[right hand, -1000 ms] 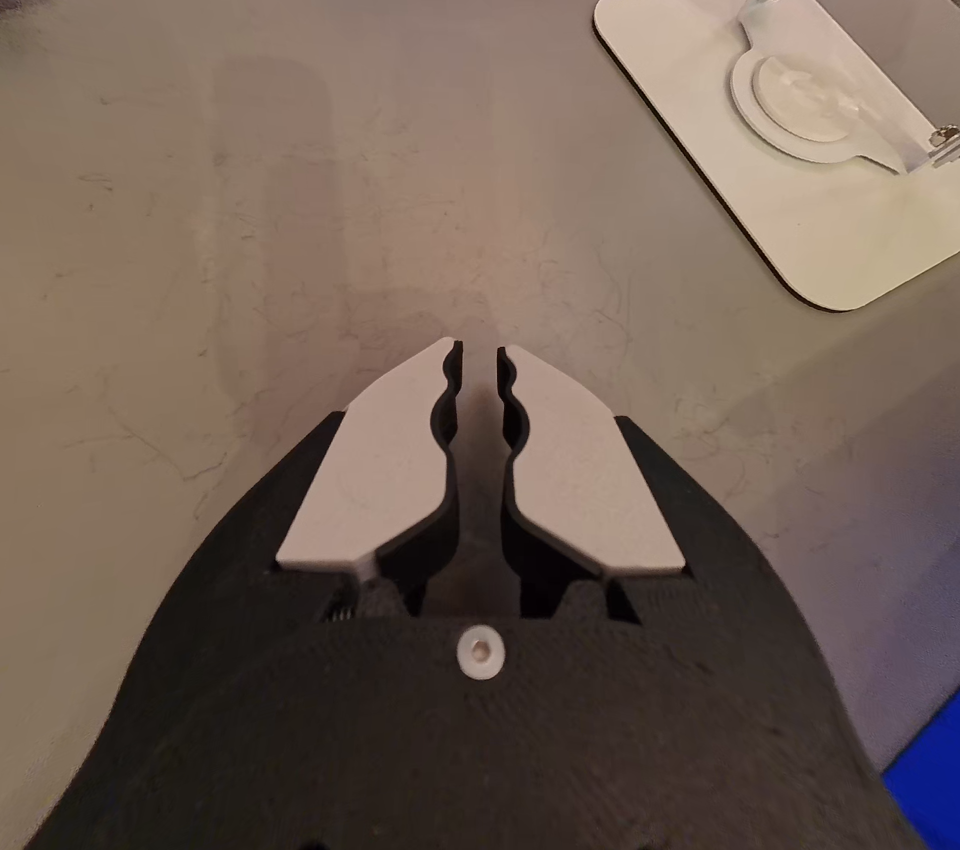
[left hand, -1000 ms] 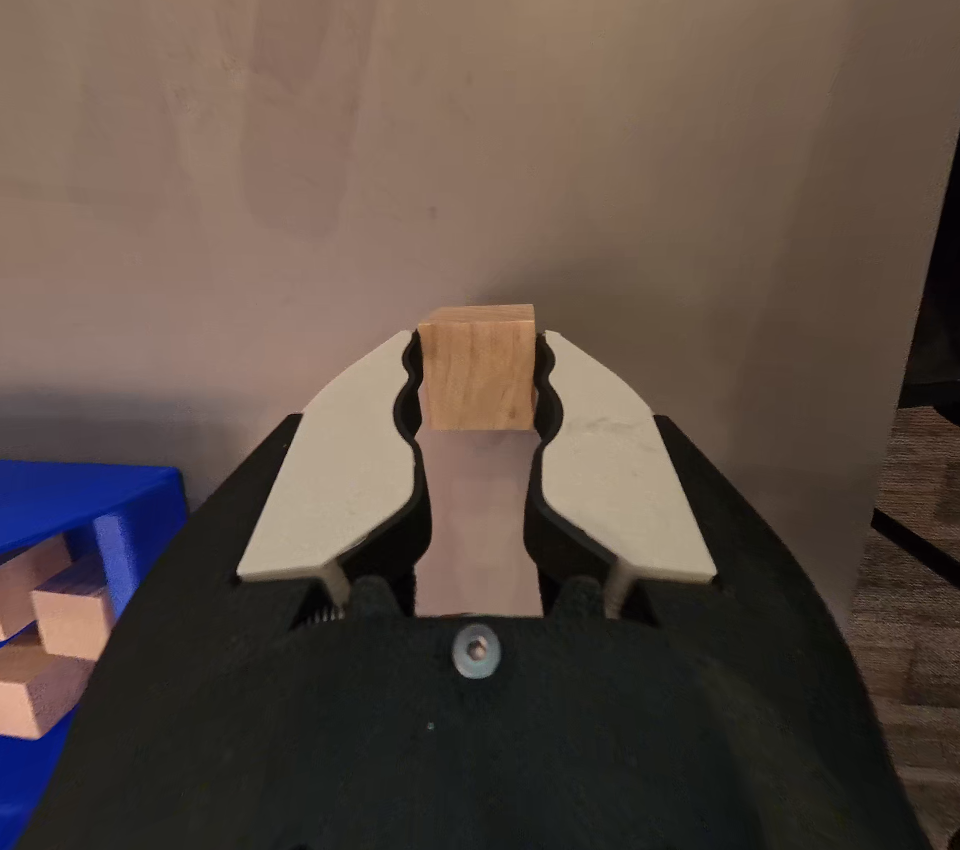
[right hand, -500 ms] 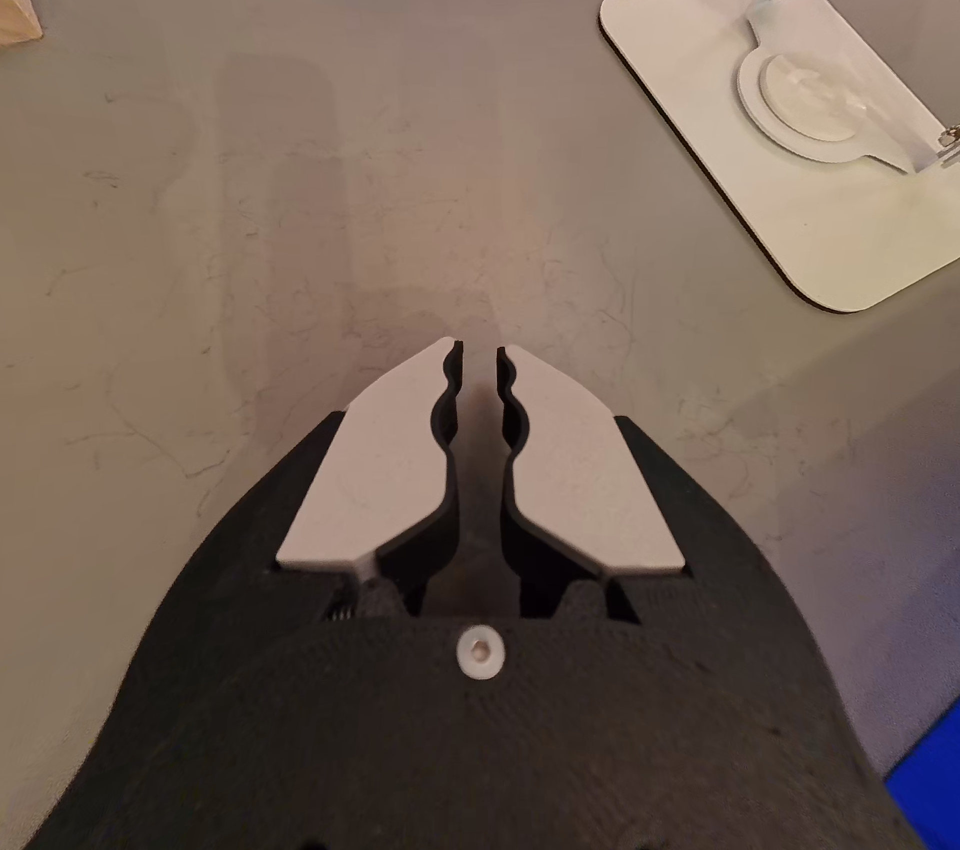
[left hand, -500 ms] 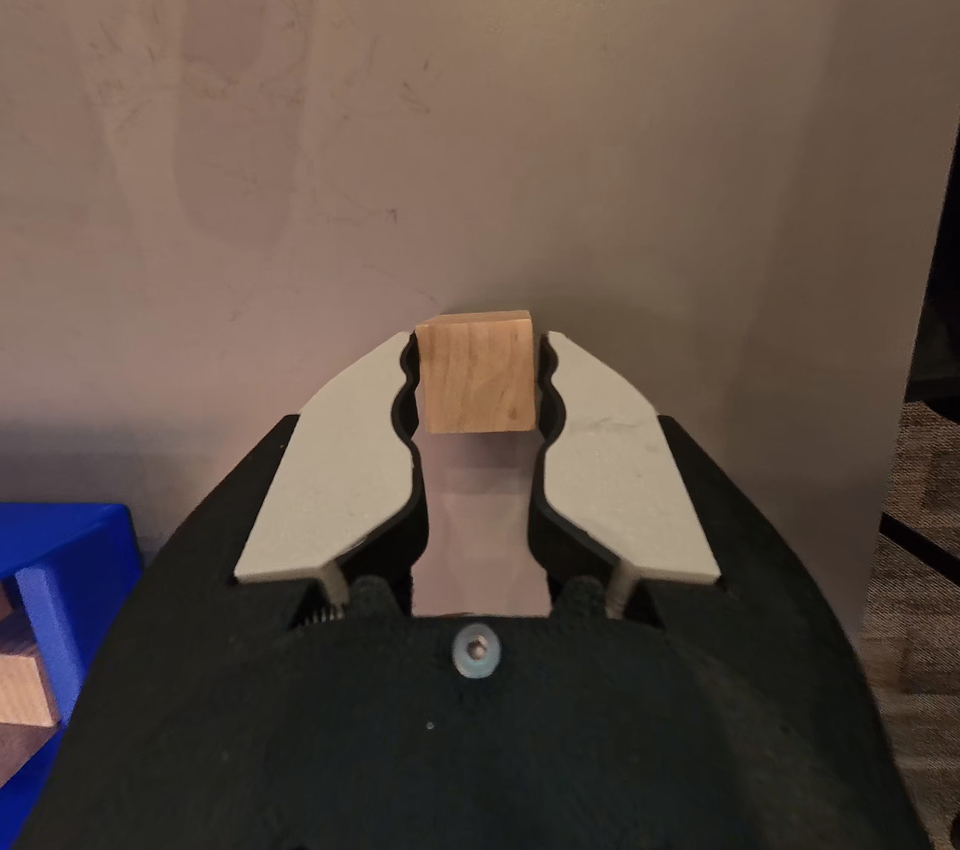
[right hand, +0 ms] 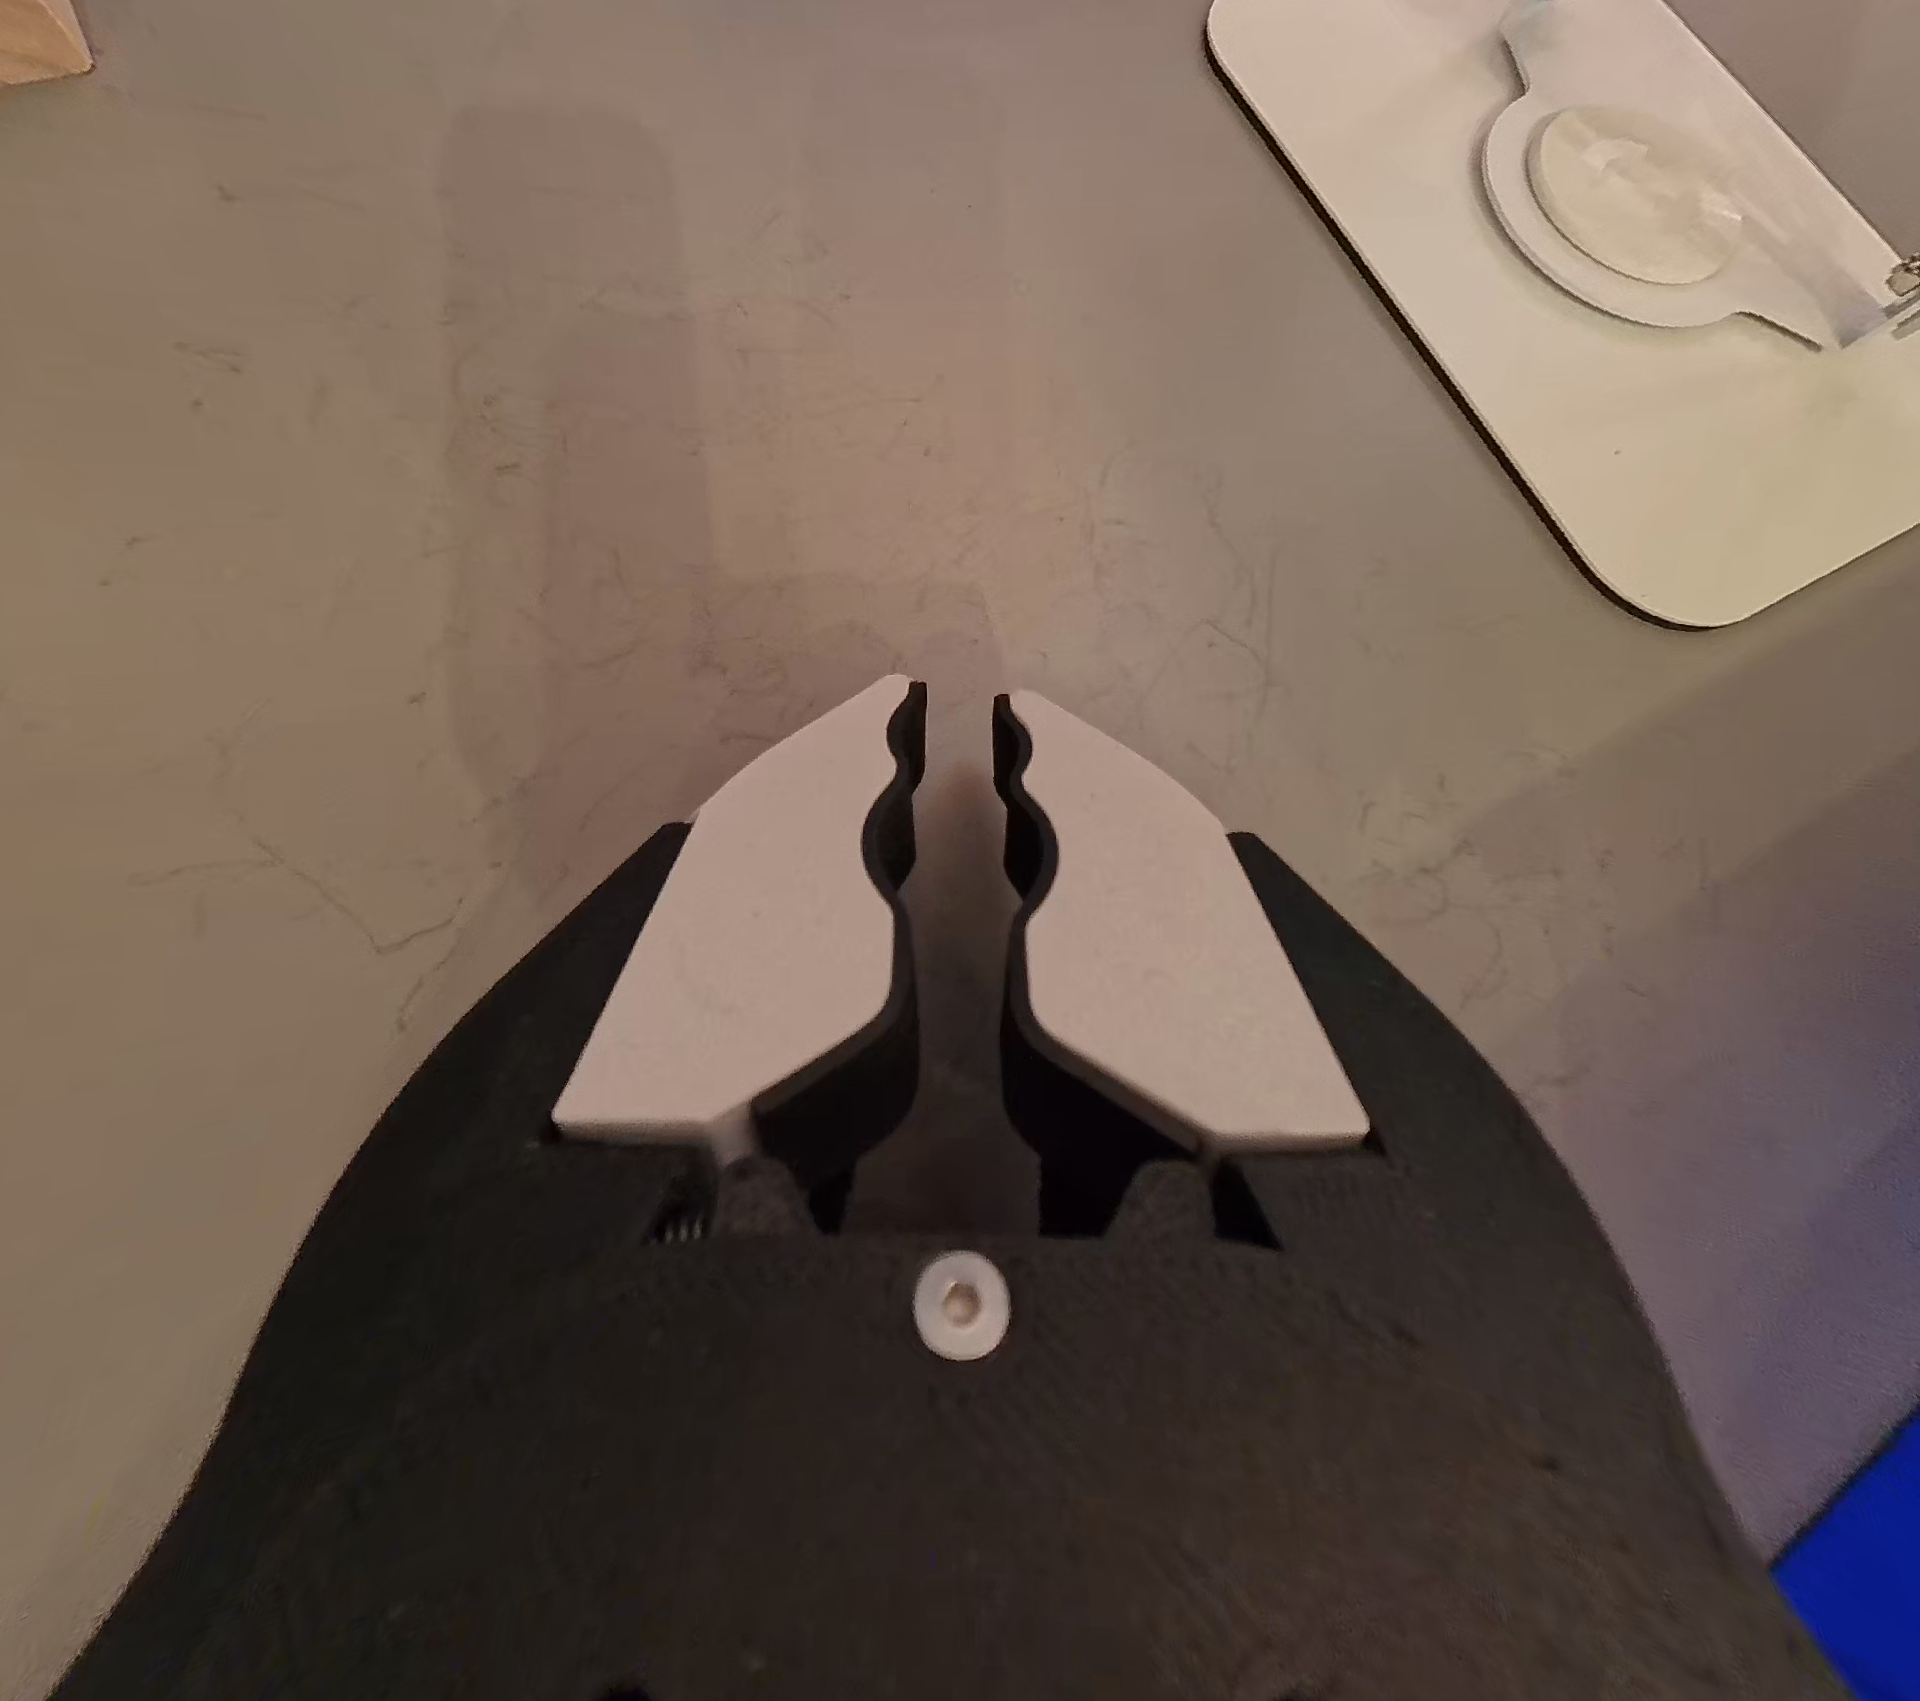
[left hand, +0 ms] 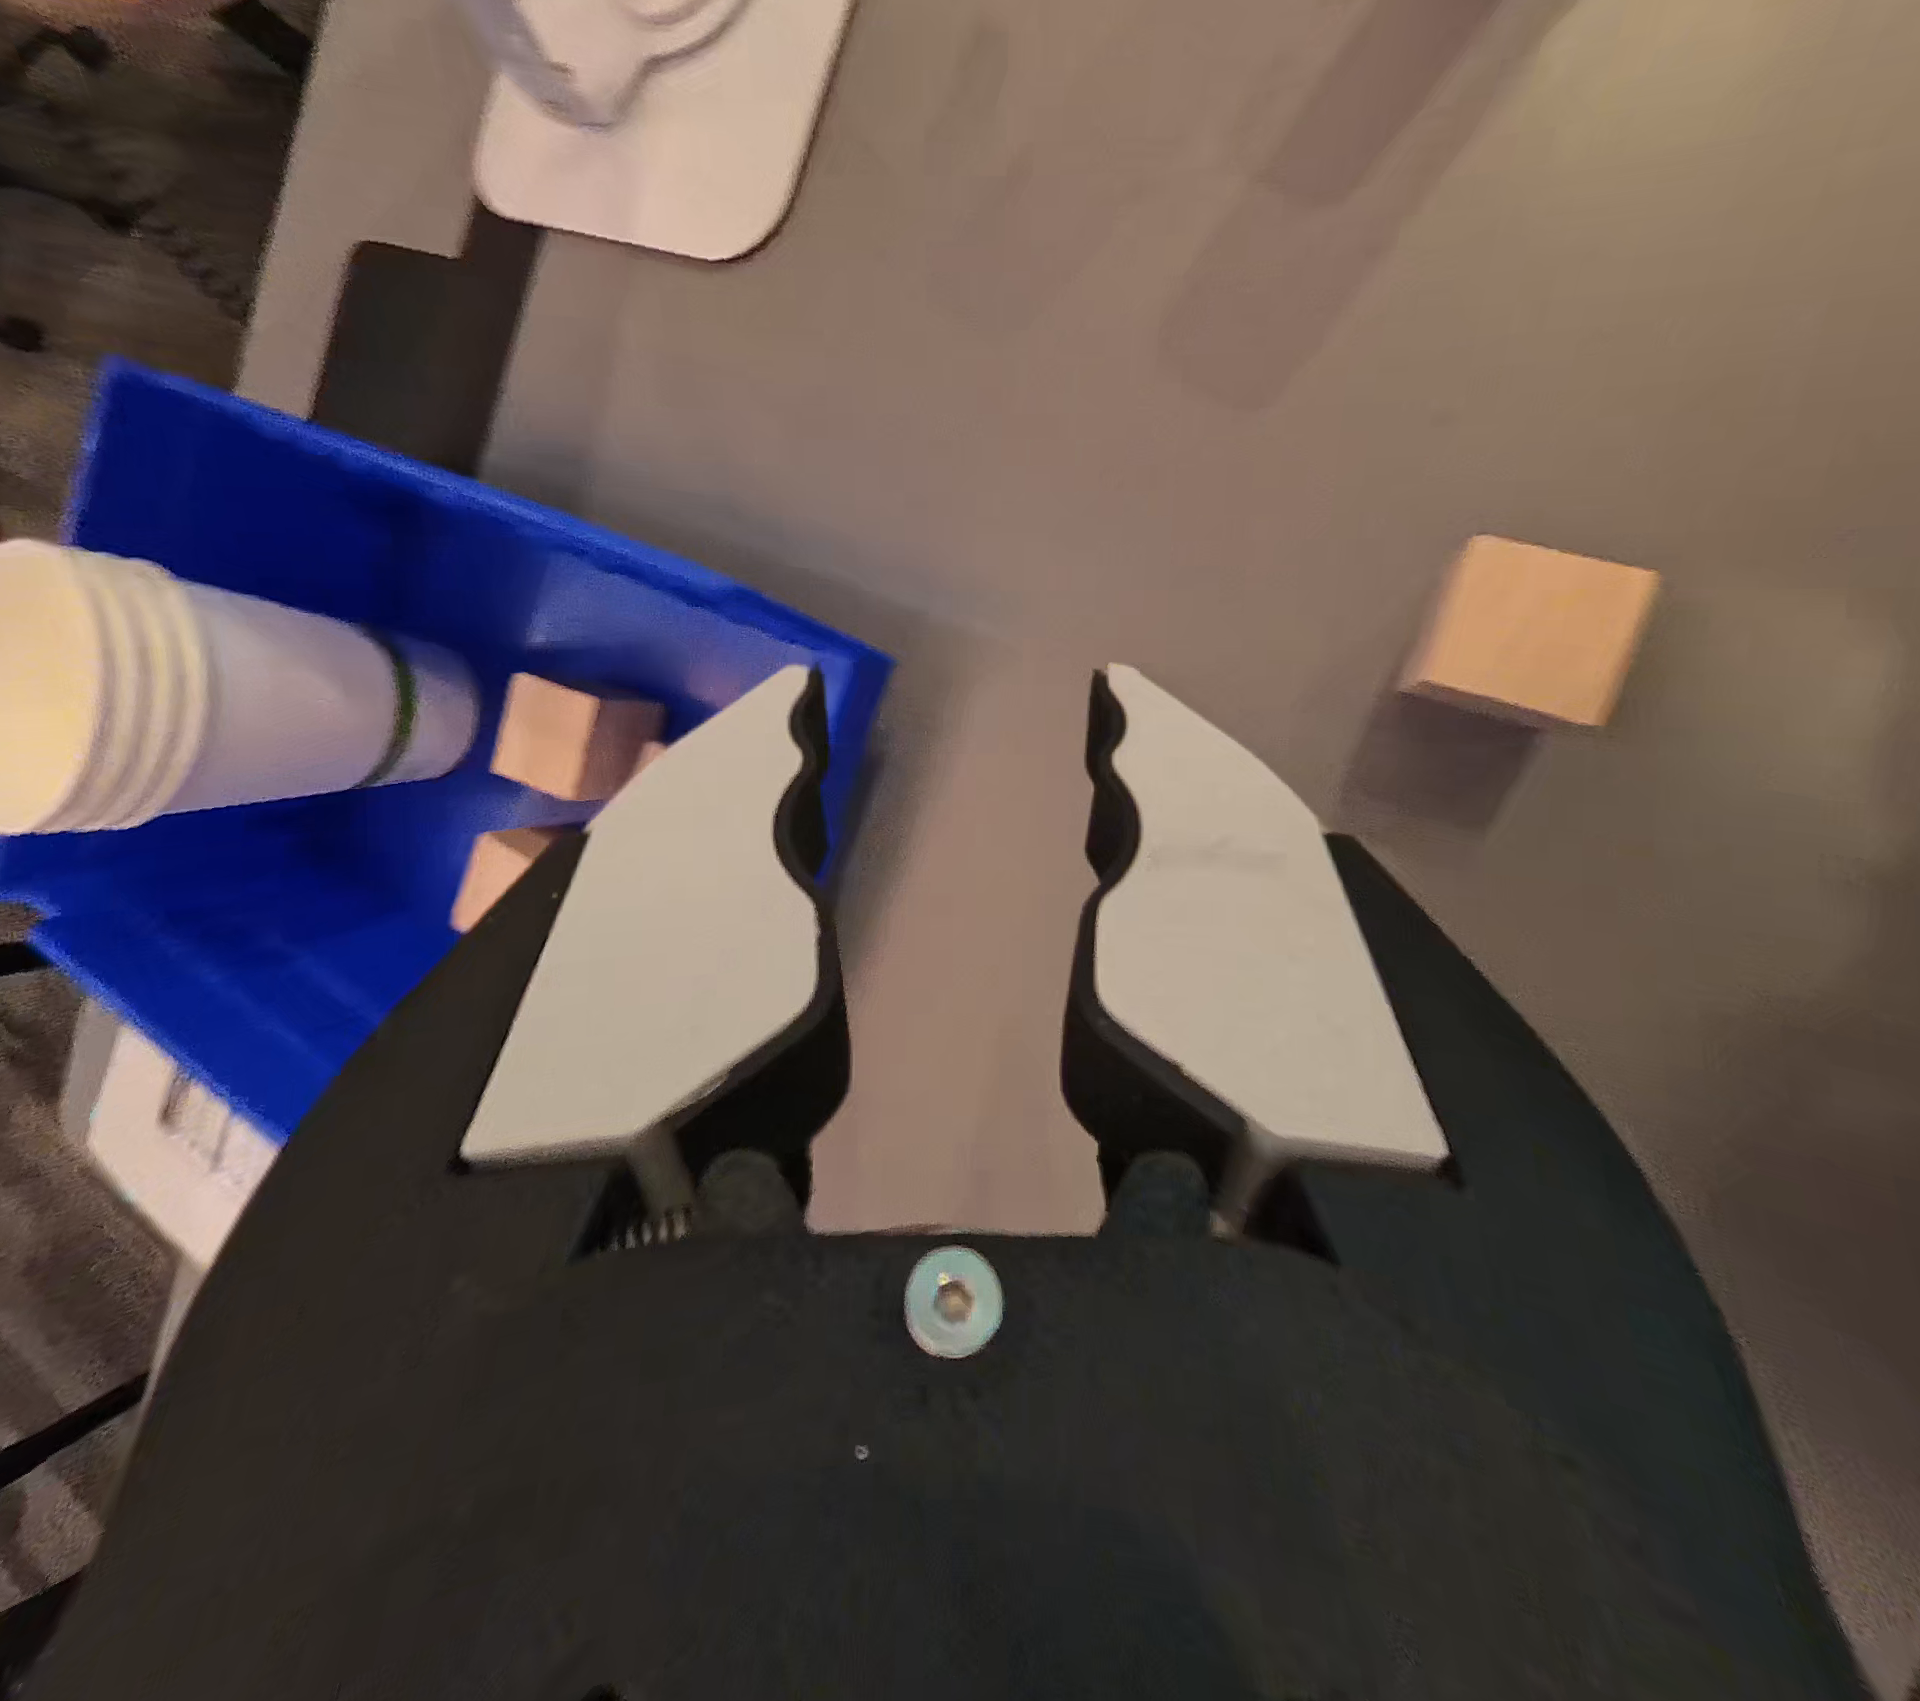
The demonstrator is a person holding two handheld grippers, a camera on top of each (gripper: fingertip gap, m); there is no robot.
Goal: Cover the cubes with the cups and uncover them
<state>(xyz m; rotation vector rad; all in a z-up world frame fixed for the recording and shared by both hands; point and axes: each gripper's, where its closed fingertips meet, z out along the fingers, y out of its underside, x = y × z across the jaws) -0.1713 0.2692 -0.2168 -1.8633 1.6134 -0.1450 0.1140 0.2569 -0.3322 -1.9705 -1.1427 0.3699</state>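
A wooden cube (left hand: 1522, 633) sits alone on the grey table (left hand: 1143, 301), ahead and to the right of my left gripper (left hand: 956, 685), which is open and empty above the table. A stack of white paper cups (left hand: 187, 685) lies in the blue bin (left hand: 260, 508) at the left, beside more wooden cubes (left hand: 551, 742). My right gripper (right hand: 958, 695) is empty, its jaws nearly together with a narrow gap, low over the bare table (right hand: 727, 301). A cube's corner (right hand: 31, 10) shows at the far left edge of the right wrist view.
A white stand base (left hand: 675, 93) with a metal arm stands at the table's far side; it also shows in the right wrist view (right hand: 1558, 456). A blue bin corner (right hand: 1860, 1495) is at the lower right there. The table's left edge and carpet floor (left hand: 83, 197) lie beyond the bin.
My left gripper opened and let go of the cube, then drew back and swung left towards the blue bin. The cube now rests on the table. The right gripper hardly moved.
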